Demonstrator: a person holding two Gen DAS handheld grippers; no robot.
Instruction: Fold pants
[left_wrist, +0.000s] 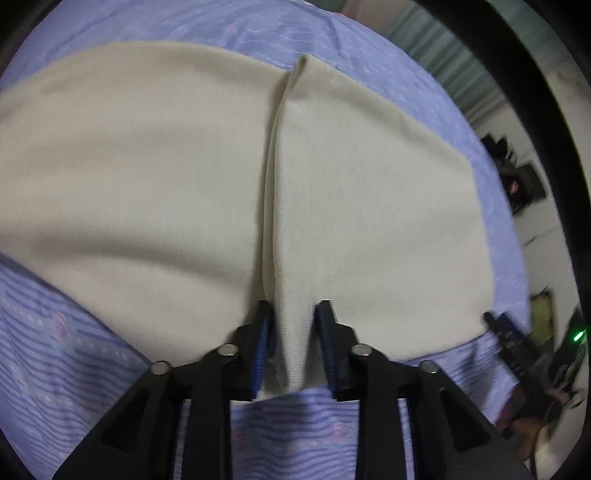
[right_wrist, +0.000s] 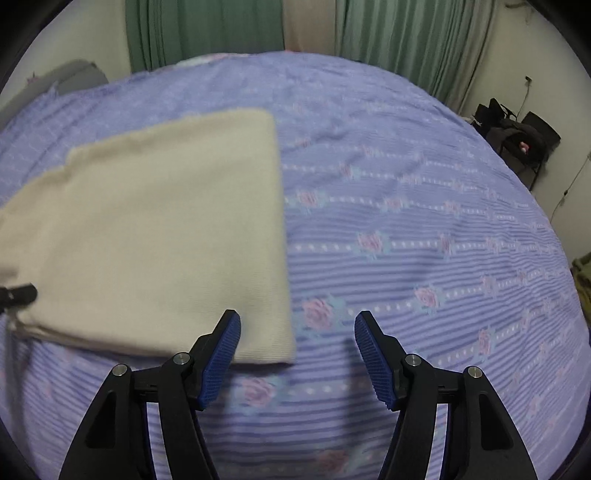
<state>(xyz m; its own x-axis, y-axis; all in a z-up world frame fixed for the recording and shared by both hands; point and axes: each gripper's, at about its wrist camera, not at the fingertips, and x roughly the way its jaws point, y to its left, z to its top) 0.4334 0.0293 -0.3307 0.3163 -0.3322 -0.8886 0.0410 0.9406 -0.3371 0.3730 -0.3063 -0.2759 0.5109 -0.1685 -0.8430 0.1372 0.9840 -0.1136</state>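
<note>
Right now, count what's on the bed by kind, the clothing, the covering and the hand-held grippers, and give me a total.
Cream pants: 1
Purple flowered bedspread: 1
Hand-held grippers: 2, the left hand-held gripper around a fold of the pants, the right hand-held gripper open over the bedspread
Total: 4

Black gripper (right_wrist: 297, 321); ribbed blue pads (right_wrist: 373, 360)

Dim, even indoor light, soft blur across both of your views.
Your fisheye bends the bed (right_wrist: 406, 221) into a dome with black vignette at the rims; the pants (right_wrist: 166, 229) look smeared, shadows stay faint, no glare anywhere.
</note>
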